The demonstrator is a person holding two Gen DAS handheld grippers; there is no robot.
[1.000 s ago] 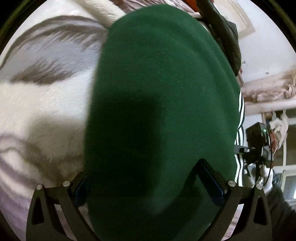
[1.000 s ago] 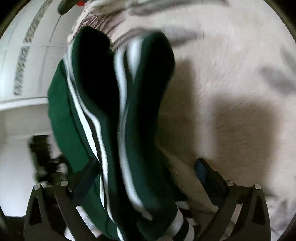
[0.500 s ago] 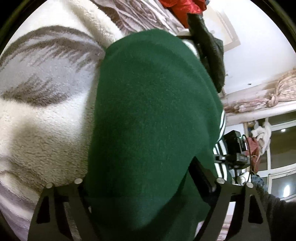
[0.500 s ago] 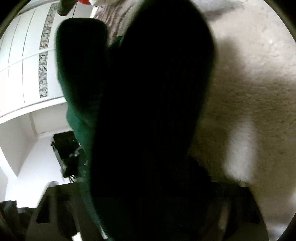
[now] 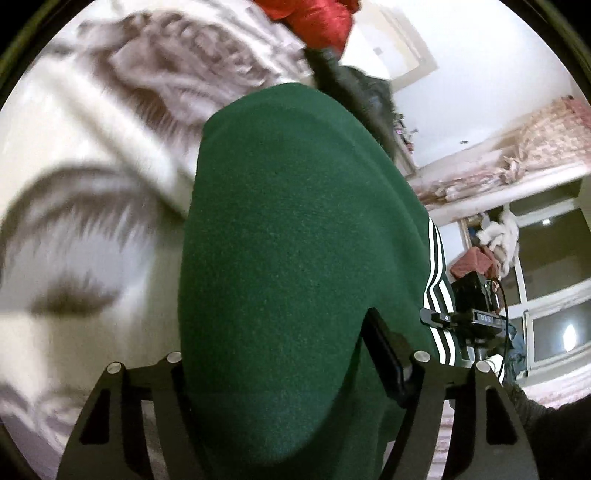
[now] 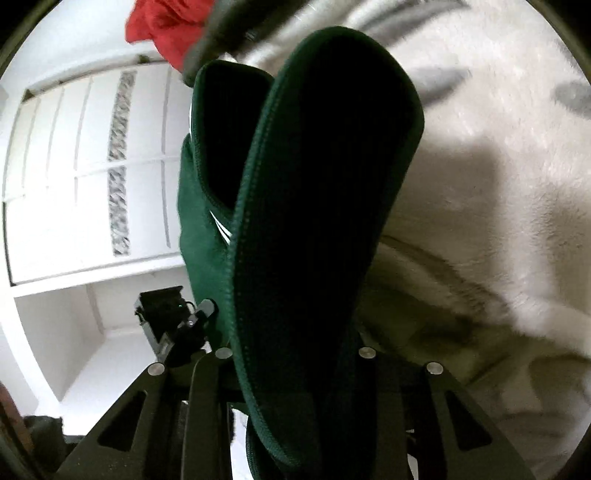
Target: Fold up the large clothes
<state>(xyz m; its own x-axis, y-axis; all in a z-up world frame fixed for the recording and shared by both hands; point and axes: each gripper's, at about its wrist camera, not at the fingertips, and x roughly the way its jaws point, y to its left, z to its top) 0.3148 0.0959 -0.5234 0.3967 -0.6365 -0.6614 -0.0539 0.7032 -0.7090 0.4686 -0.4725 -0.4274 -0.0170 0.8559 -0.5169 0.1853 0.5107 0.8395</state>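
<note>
Closing on a thick fold of the green garment (image 5: pixel 295 240), the left gripper (image 5: pixel 280 373) is bunching the cloth between its jaws. The right gripper (image 6: pixel 291 369) is also closing its jaws, pinching a stitched green edge of the same garment (image 6: pixel 325 184). White stripes are running down the garment's right side. Below and beyond it, a cream blanket (image 5: pixel 74 184) with grey-brown patterning is lying spread out. Far off, a red cloth (image 5: pixel 314 14) is sitting by the wall.
</note>
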